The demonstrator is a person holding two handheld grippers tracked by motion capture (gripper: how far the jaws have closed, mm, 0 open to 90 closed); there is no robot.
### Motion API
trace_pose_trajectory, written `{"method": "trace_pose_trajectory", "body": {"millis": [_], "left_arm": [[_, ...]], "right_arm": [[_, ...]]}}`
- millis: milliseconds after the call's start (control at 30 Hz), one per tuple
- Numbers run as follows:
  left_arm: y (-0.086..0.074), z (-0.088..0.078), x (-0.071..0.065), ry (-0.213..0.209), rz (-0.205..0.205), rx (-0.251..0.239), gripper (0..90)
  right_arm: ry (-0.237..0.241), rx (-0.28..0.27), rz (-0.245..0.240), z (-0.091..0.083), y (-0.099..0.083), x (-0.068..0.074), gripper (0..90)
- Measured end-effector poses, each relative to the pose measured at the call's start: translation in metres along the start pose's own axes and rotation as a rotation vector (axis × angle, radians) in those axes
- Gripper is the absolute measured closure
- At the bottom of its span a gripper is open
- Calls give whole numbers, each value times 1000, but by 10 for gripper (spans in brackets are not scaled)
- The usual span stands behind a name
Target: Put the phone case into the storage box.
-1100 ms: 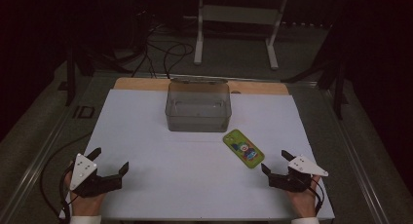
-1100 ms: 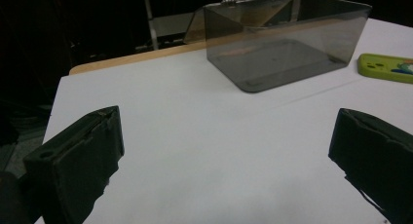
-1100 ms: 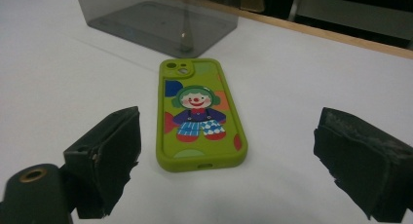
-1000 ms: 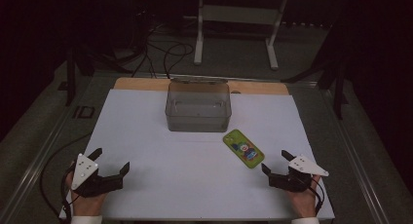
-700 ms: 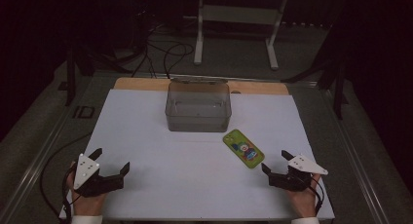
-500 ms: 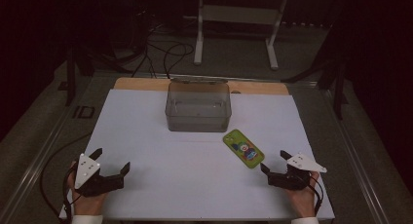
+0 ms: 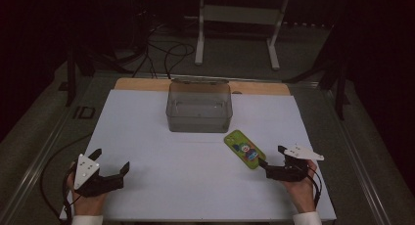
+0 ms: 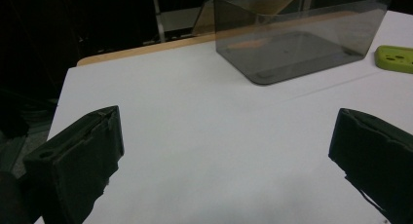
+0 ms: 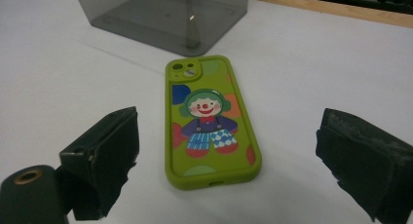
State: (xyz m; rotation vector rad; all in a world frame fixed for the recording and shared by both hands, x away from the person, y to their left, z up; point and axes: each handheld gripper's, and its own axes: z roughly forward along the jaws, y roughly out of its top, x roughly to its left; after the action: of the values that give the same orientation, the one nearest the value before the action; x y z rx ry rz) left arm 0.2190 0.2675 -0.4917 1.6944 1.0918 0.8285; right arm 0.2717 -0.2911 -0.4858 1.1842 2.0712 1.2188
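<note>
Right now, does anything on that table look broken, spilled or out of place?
Nothing stands out. The green phone case lies flat and whole on the white table, slightly diagonal, in front of the upright, empty clear box. Both grippers are open.

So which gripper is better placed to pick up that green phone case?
Right. The right gripper sits just short of the green phone case, jaws open and aimed at it. The left gripper is far across the white table.
</note>
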Motion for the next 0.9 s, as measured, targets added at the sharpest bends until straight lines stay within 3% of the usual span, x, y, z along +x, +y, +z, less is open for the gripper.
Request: {"method": "trace_pose_trajectory", "body": {"millis": [400,900], "left_arm": [[-1,2,-3,-1,-1,0,0],[-2,3,-3,-3,-6,5,0]], "right_arm": [[16,28,-5,7,13,5,82],[35,115,-73,20,37,15,81]]}}
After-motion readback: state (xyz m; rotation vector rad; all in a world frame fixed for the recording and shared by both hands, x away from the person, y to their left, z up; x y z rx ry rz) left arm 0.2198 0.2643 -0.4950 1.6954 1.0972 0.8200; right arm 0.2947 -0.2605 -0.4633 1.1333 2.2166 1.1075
